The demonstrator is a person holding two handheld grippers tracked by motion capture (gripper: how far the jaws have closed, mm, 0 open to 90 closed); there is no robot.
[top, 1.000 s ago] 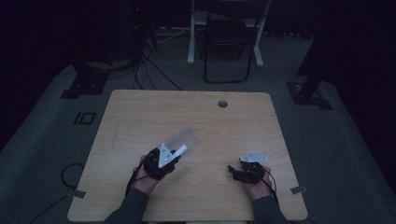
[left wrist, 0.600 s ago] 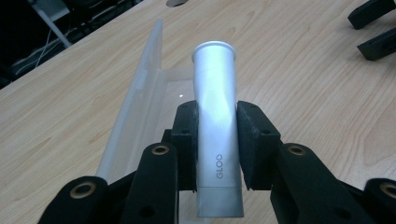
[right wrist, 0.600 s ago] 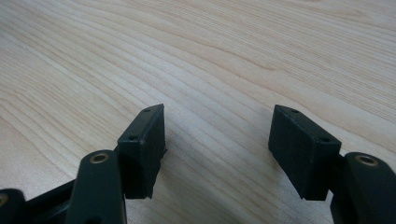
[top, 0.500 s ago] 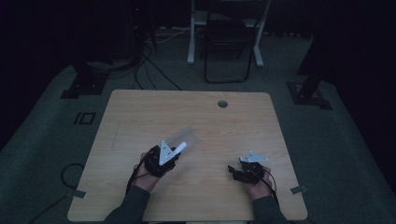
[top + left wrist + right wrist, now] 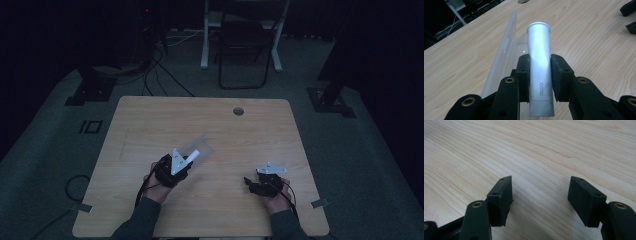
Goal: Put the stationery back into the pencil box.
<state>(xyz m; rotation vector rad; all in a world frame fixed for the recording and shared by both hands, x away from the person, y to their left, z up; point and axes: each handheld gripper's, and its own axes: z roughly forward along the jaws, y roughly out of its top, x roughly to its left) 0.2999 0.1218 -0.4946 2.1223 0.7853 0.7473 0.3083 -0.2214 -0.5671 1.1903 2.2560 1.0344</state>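
Starting at the left of the wooden table [image 5: 150,125], the person's left hand [image 5: 156,187] sits low near the front edge, at about seven o'clock from the table's middle. It carries the left gripper [image 5: 189,159], whose jaws point up toward one o'clock. Those jaws are clamped on a silver tube [image 5: 540,67], both black pads pressed flat against its sides. From the left gripper view the tube stands between the pads with its flared open end away from the camera, at twelve o'clock, and the letters GLOO run along its lower body. Just beside the tube, at about ten o'clock, lies a long clear plastic piece [image 5: 505,50], a frosted strip running away toward the far edge; whether the tube touches it I cannot tell.

Moving right across bare wood, the round cable hole [image 5: 238,111] sits near the far edge at about one o'clock from the middle.

Farther right, at about five o'clock, the right hand [image 5: 277,200] holds the right gripper [image 5: 248,183] low over the table, well apart from the left one. Its jaws stand apart with only wood grain between them, gripping nothing.
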